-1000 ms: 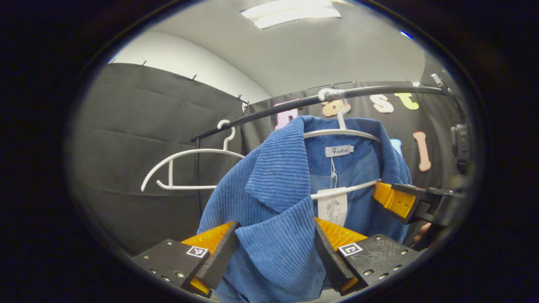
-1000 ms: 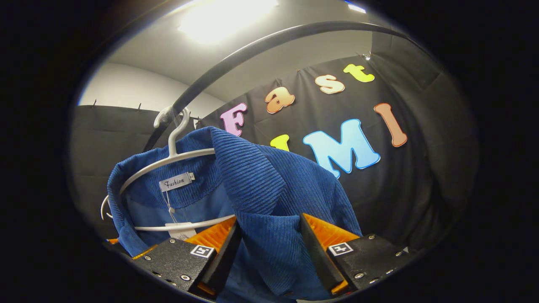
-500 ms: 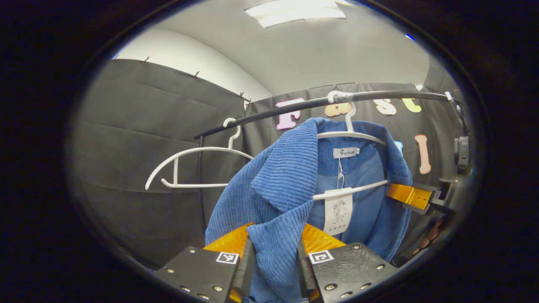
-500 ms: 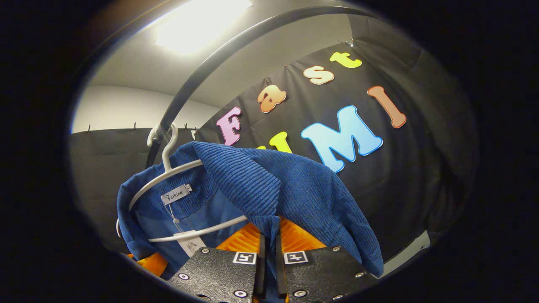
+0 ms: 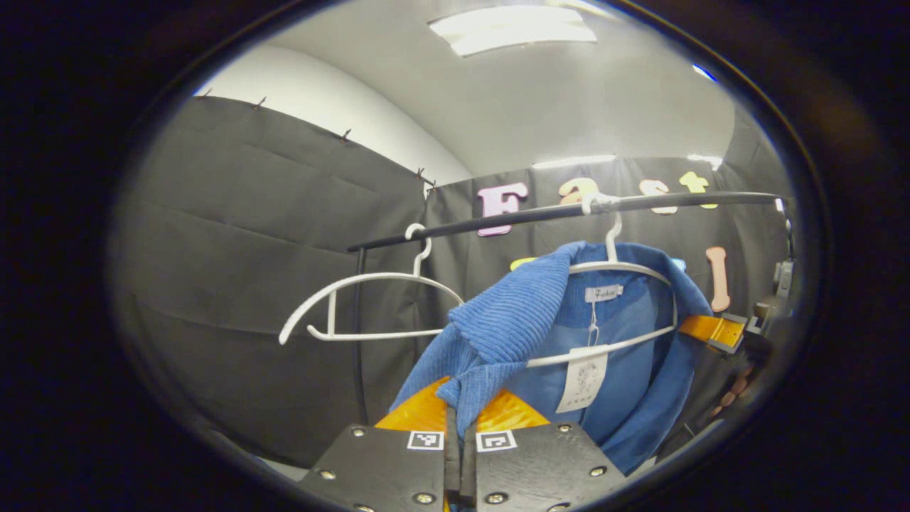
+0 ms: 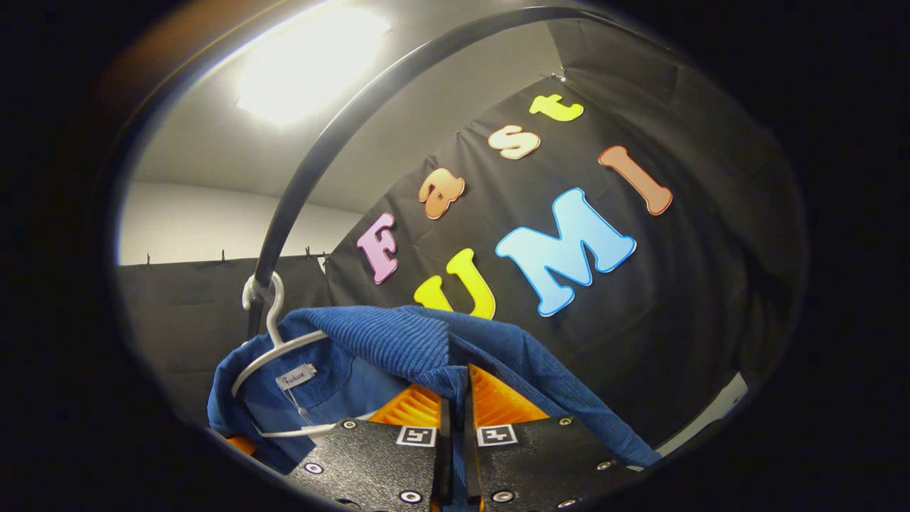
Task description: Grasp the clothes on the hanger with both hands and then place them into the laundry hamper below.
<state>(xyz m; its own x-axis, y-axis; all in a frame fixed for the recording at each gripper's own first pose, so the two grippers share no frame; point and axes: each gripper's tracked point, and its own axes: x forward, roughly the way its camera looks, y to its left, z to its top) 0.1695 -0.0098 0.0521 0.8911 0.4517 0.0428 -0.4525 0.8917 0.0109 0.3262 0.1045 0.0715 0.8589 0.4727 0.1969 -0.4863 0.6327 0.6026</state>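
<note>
My left tongs [image 5: 460, 444] are pinching the front edge of the blue jacket [image 5: 512, 331], with both fingers pressed on the cloth. My right tongs [image 6: 453, 419] are doing the same on the other front edge of the jacket [image 6: 455, 341]. From my left tongs I can see my right tongs [image 5: 714, 331] off to the side, at the far edge of the jacket.

Just past my tongs, the jacket hangs on a white hanger [image 5: 620, 269]. The collar sits over the hanger and a paper tag [image 5: 581, 370] dangles in the middle. The hanger's hook goes over a black rail [image 5: 540, 213] above my tongs. An empty hanger [image 5: 370, 284] hangs on the same rail, beside the jacket.

I cannot see the laundry hamper from here.

I think my job now is to get the jacket off its hanger. To do it well, I should keep both tongs squeezed tight so the cloth cannot slip out. I should move both tongs together, so the two shoulders slide off at the same time. If I tug hard on one side, the hanger could swing or catch the collar. Slow and even is best.
</note>
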